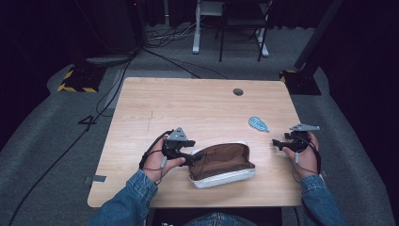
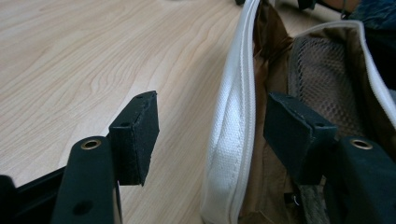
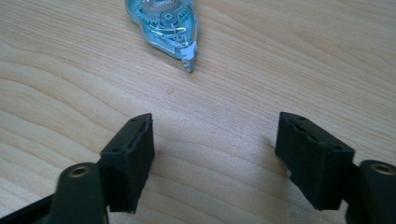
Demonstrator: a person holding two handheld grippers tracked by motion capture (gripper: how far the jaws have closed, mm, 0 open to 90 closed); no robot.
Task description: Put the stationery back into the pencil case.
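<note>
Left tongs (image 2: 210, 135) are sitting spread, straddling the pouch (image 1: 221, 165) rim, not pinching yet. Right tongs (image 3: 215, 158) are hanging spread facing the correction tape (image 3: 166, 23); guessing it's needing grabbing next, then dropping inside

Blue denim sleeves (image 1: 136, 193) (blk grippers)

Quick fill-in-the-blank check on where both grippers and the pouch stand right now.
1. The left gripper has its jaws ____ astride the pouch's white rim.
2. The pouch lies unzipped, showing a ____ lining.
3. The right gripper points at the ____ correction tape dispenser.
4. The dispenser rests on the ____.

Missing words: open; brown; blue; table
</note>
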